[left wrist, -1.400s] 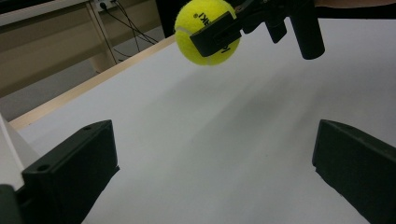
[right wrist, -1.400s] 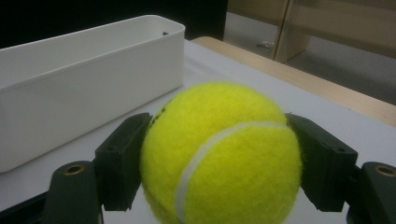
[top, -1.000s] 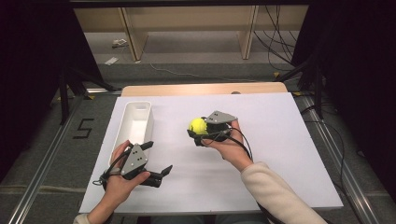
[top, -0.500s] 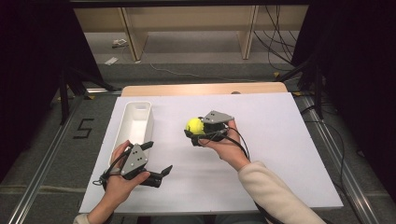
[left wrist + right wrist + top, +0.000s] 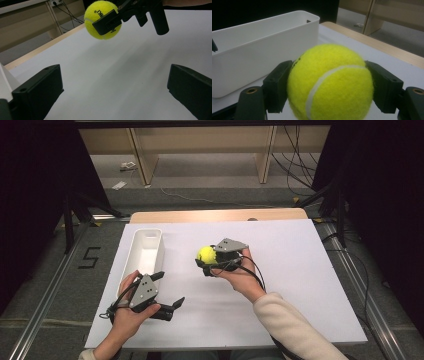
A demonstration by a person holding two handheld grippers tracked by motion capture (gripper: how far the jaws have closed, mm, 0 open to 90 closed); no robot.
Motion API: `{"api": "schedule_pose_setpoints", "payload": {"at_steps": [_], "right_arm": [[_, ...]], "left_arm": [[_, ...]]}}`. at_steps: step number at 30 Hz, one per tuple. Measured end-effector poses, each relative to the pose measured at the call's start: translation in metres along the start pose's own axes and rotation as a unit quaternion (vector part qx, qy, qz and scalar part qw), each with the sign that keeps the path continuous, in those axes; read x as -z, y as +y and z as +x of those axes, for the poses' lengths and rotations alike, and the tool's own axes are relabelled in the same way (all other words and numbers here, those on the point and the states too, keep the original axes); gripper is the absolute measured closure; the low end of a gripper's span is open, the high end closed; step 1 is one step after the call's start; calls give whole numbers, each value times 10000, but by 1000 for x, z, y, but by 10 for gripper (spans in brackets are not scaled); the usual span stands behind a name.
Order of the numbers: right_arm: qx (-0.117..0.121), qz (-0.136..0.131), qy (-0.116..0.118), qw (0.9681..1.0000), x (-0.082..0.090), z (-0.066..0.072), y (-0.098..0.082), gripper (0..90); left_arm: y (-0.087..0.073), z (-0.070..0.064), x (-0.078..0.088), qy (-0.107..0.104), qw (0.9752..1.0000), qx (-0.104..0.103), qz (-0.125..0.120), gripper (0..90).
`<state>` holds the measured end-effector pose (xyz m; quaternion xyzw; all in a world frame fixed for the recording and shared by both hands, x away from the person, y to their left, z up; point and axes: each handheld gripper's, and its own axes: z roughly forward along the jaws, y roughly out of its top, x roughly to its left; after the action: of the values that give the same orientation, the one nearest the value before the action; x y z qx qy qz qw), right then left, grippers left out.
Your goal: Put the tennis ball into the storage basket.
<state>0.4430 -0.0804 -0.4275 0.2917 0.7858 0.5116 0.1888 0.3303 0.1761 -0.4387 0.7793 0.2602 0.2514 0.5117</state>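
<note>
- The right gripper (image 5: 206,265) clamps the tennis ball (image 5: 205,254) between its two black jaws, one pressing on each side.
- Seen from the left gripper view, the ball (image 5: 102,18) hangs clear above the white table (image 5: 300,270), with its shadow below.
- The white bin (image 5: 145,252) lies beyond the ball, off the right gripper's tips, near but apart.
- The left gripper (image 5: 170,290) rests low by the bin's near end, jaws spread wide with nothing between them.
</note>
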Motion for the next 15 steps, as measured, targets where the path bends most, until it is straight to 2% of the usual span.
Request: {"api": "schedule_pose_setpoints", "payload": {"at_steps": [15], "right_arm": [[14, -6, 27, 10000, -4, 3, 2, 270]], "left_arm": [[0, 0, 0, -5, 10000, -4, -1, 0]]}}
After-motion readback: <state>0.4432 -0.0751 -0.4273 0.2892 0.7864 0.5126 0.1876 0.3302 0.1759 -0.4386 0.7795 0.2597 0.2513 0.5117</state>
